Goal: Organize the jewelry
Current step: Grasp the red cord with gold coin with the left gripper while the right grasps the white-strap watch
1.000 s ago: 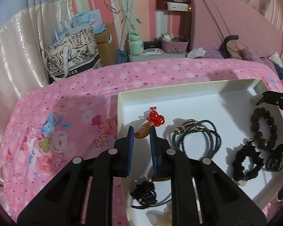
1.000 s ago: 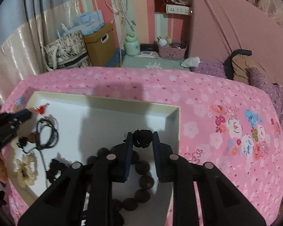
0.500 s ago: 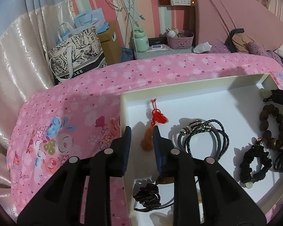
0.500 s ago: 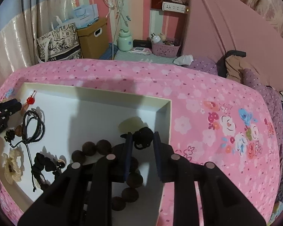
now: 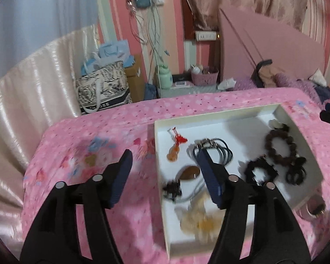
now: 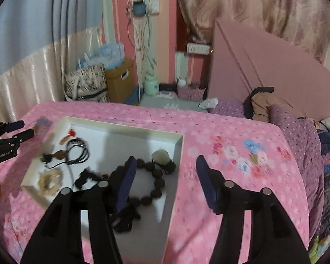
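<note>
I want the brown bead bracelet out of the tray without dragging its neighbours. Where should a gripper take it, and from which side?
Probably from above, pinching one bead on the far arc of the bead bracelet, nearest the tray corner. It lies flat as an open ring, so one finger can drop inside the loop. The near arc lies against the black hair ties.

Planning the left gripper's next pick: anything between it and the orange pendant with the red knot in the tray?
Nothing visible. The left gripper is open and empty, jaws just opened, above the white tray's left rim. The orange pendant lies uncovered just ahead; the black cord necklace lies beside it, apart.
</note>
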The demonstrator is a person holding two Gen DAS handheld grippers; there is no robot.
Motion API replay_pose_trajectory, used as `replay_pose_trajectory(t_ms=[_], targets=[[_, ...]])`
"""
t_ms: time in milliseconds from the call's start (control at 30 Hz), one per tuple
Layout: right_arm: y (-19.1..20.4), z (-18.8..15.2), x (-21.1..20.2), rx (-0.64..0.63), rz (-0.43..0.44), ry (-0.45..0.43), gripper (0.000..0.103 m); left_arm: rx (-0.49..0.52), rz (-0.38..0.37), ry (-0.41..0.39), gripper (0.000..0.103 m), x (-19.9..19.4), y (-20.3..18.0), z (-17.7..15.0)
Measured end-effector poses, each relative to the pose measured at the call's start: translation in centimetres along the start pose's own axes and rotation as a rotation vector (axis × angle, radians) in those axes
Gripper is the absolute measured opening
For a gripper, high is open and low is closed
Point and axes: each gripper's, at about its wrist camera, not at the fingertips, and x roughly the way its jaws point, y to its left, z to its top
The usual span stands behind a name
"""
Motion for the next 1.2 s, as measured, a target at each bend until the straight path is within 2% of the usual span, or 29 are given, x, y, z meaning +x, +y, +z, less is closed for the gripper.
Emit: replay_pose_trajectory(t_ms=[33,133,233,300,433,567,633,933,1033,1067,1100,1133,1200], targets=[[-0.1,-1.2,-1.1,0.004,0.013,-0.005,0.069,-0.013,-0.011,-0.016,0.064,-1.4,0.1,-1.1],[0.4,-5.2,-3.5,-0.006,0.031,-0.01,0.076,-0.016,-0.022,-0.039,0.071,-3.9,-0.3,-4.1],[0.7,-8.7,-5.0,0.023,0.062,-0.005,0.079,-0.011,-0.041,-0.036,0.075,-5.6,-1.5,-7.4],[0.9,-10.8,-5.4,0.034,0.083,0.001,0.084,-0.012,-0.065,-0.022,0.076,-6.2,-2.5,-9.3],[2.4,-14.2,-4.2,0.007,0.095,0.056,0.085,-0.022,-0.107,0.018,0.077,-6.0,-5.0,-13.2],[3.2,-15.4,-3.2,0.007,0.089,0.076,0.085,0.006,-0.12,0.049,0.077,-5.1,-6.9,-14.8],[3.4,-15.4,-2.7,-0.005,0.057,0.083,0.085,0.018,-0.117,0.054,0.077,-4.7,-7.6,-14.8],[4.5,-15.9,-0.9,-0.028,0.018,0.114,0.085,0.092,-0.144,0.086,0.077,-2.7,-10.5,-14.7],[4.5,-16.0,-0.4,-0.03,0.006,0.124,0.083,0.118,-0.151,0.087,0.077,-2.5,-11.4,-15.1],[4.4,-16.0,-0.4,-0.029,0.004,0.123,0.079,0.132,-0.15,0.089,0.077,-2.4,-11.7,-15.2],[4.3,-16.0,-0.2,-0.023,0.01,0.134,0.068,0.138,-0.149,0.094,0.077,-2.3,-11.8,-15.2],[4.3,-16.1,0.0,-0.02,0.02,0.143,0.064,0.145,-0.156,0.104,0.075,-2.1,-12.0,-15.2],[4.2,-16.2,-0.1,-0.015,0.031,0.14,0.055,0.145,-0.18,0.118,0.066,-1.8,-12.0,-15.2]])
